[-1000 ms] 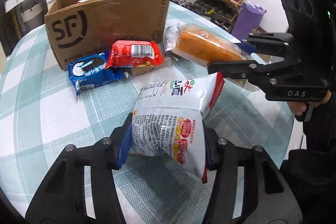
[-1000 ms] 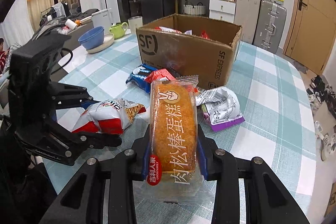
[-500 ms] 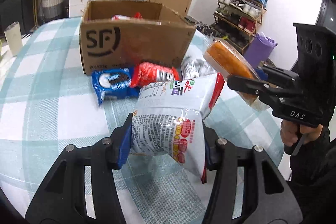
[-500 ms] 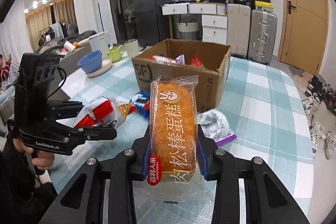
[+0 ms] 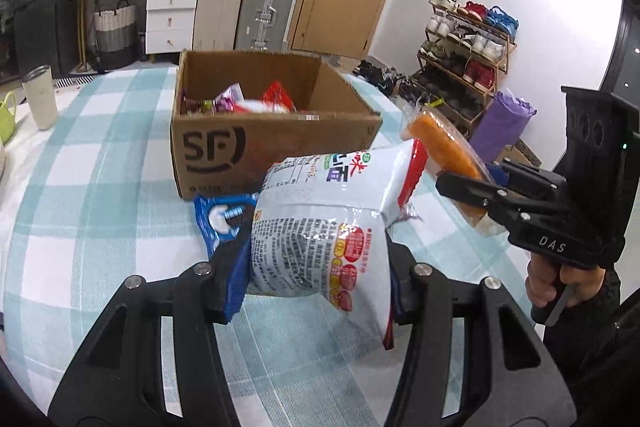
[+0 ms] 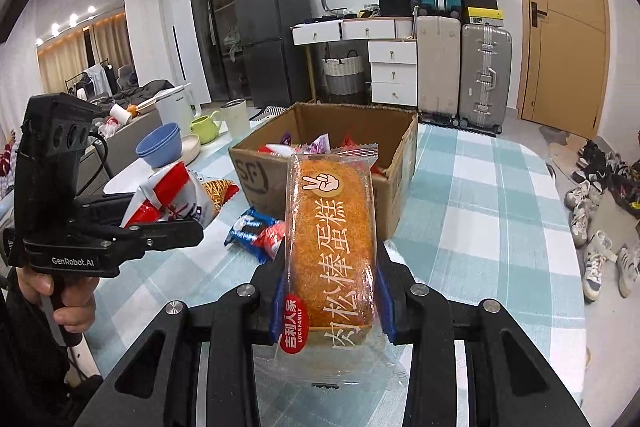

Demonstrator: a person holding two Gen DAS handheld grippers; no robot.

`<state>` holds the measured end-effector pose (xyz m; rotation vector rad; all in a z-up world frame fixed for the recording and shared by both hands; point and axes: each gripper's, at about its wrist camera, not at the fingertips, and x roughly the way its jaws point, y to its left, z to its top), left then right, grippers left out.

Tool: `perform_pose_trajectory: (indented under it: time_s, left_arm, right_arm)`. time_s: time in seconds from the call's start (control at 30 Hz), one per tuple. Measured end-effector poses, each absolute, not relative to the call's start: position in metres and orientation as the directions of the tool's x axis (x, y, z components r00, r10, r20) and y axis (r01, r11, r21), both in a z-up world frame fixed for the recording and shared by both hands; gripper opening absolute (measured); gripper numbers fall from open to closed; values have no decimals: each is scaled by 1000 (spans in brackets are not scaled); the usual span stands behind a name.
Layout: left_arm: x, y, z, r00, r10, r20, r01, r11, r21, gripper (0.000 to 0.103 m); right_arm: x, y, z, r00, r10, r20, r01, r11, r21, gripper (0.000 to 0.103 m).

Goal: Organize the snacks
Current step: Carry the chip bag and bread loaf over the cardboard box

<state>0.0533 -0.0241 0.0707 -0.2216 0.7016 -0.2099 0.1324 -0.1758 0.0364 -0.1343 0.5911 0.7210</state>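
The checked worktop (image 5: 100, 187) carries an open cardboard box (image 5: 276, 147) already part-filled with snacks, at twelve o'clock from both grippers. Both are loaded and held above the worktop, short of the box. The left gripper (image 5: 316, 263) has its jaws closed on a white noodle-snack bag (image 5: 320, 227); the right gripper (image 6: 328, 291) has its jaws clamped on a wrapped meat-floss cake (image 6: 332, 231). A blue biscuit pack (image 5: 224, 219) and a red pack (image 6: 270, 237) lie at the box's foot. Judged step: carrying to the box; next, each load goes over the rim, then its jaws open
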Motion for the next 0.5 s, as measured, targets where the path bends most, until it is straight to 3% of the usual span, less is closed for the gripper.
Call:
perform_pose_trajectory:
  time_s: [0.5]
  left_arm:
    - [97, -12, 111, 790, -236, -565, 92, 958, -271, 50]
  right_arm:
    - [168, -154, 68, 620, 583, -525, -646, 759, 79, 36]
